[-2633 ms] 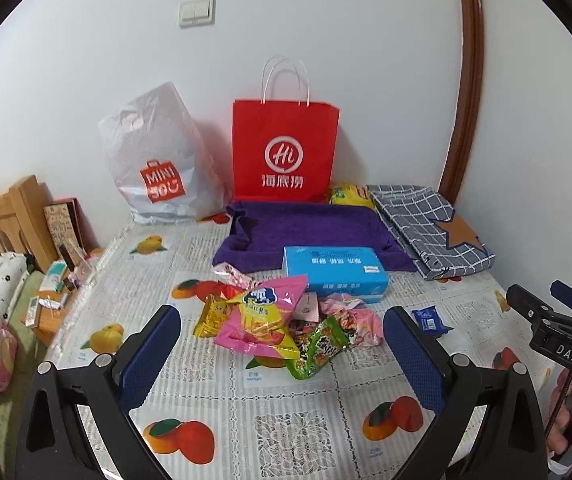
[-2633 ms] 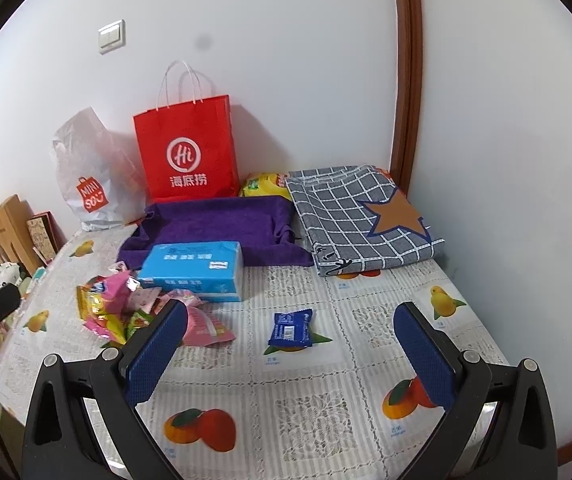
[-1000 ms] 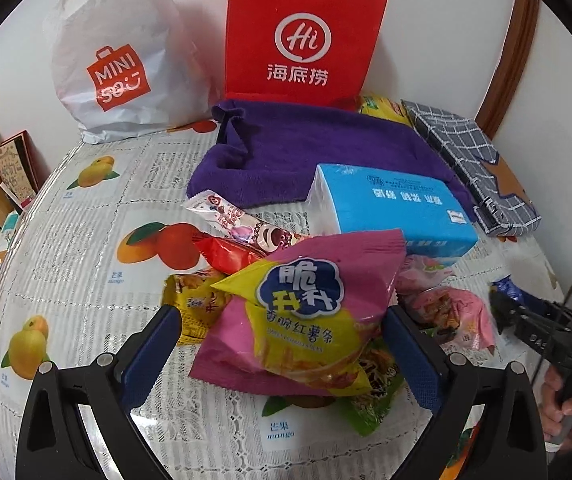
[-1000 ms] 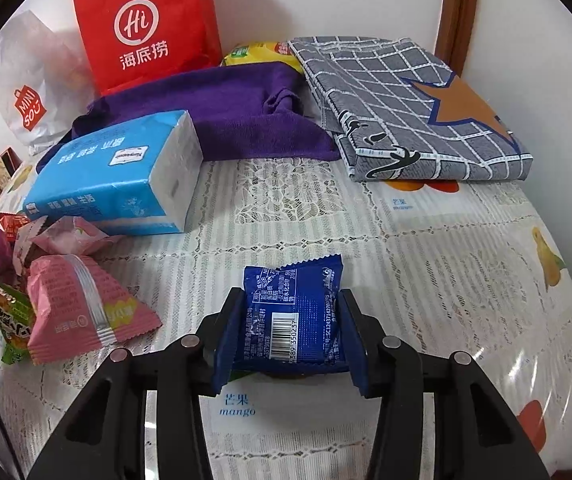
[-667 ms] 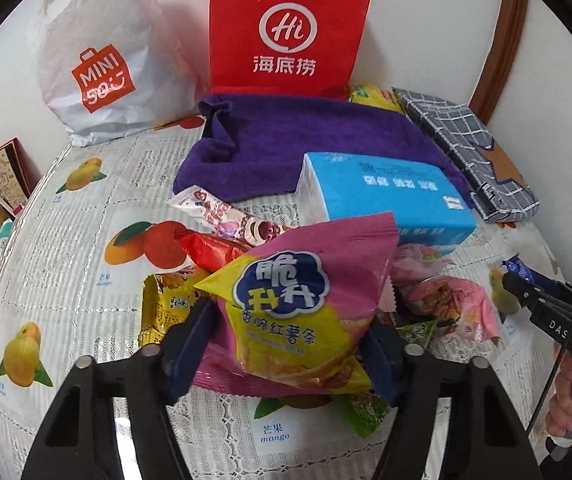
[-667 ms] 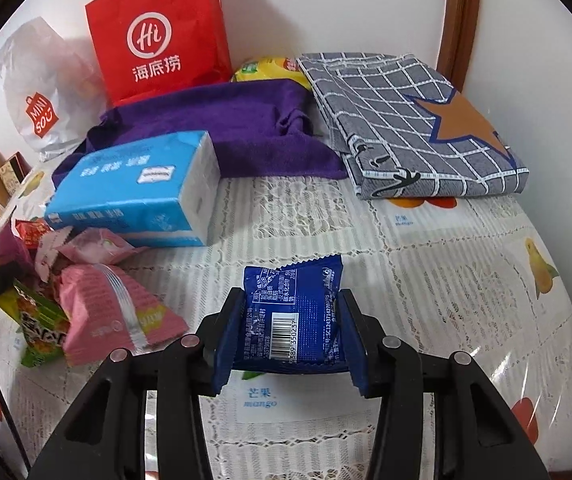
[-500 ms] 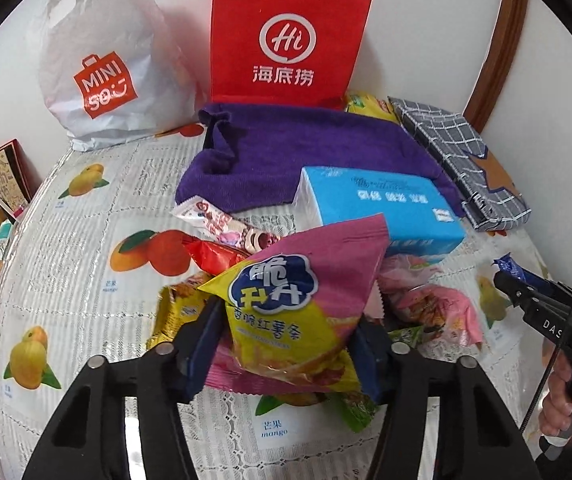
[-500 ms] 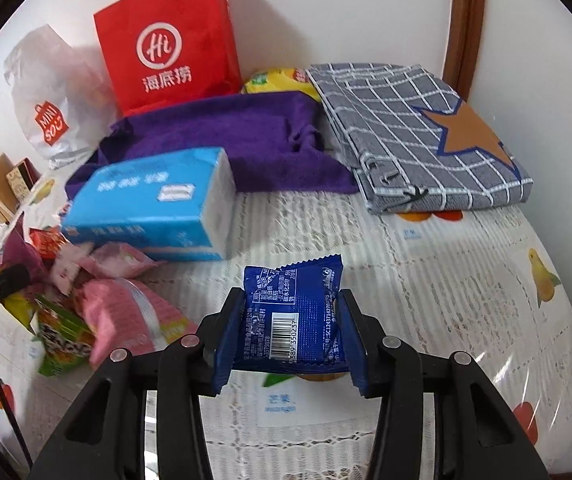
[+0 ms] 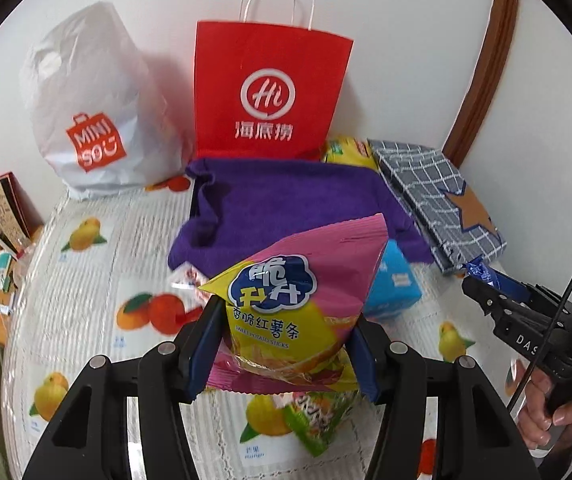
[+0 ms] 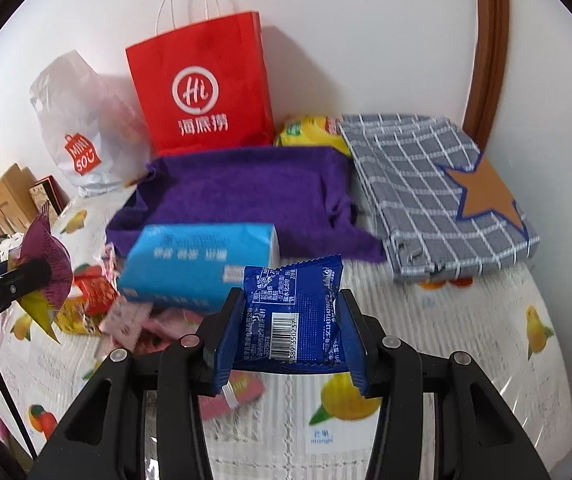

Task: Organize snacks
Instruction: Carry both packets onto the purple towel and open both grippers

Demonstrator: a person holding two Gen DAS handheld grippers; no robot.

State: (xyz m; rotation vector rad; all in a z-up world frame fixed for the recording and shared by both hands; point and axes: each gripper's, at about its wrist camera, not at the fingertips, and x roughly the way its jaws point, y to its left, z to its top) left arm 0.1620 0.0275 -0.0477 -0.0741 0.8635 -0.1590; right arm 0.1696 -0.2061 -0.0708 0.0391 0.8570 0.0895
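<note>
My left gripper (image 9: 286, 344) is shut on a pink and yellow sweet potato sticks bag (image 9: 298, 304) and holds it above the table. My right gripper (image 10: 288, 340) is shut on a small blue snack packet (image 10: 294, 316), also lifted. The right gripper with the blue packet shows at the right of the left wrist view (image 9: 486, 280). The left gripper with the pink bag shows at the left of the right wrist view (image 10: 45, 268). Several loose snack packets (image 10: 125, 316) lie on the fruit-print tablecloth (image 10: 466, 340). A red paper bag (image 9: 265, 92) stands at the back wall.
A white plastic shopping bag (image 9: 89, 112) stands left of the red bag. A purple towel (image 10: 245, 188), a blue tissue pack (image 10: 201, 260) and a folded grey checked cloth (image 10: 438, 188) lie on the table. A yellow packet (image 10: 310, 130) sits behind the towel.
Both grippers closed on their snacks and have lifted them off the table. The pink bag and the blue packet now hang higher, nearer the bags at the back.
</note>
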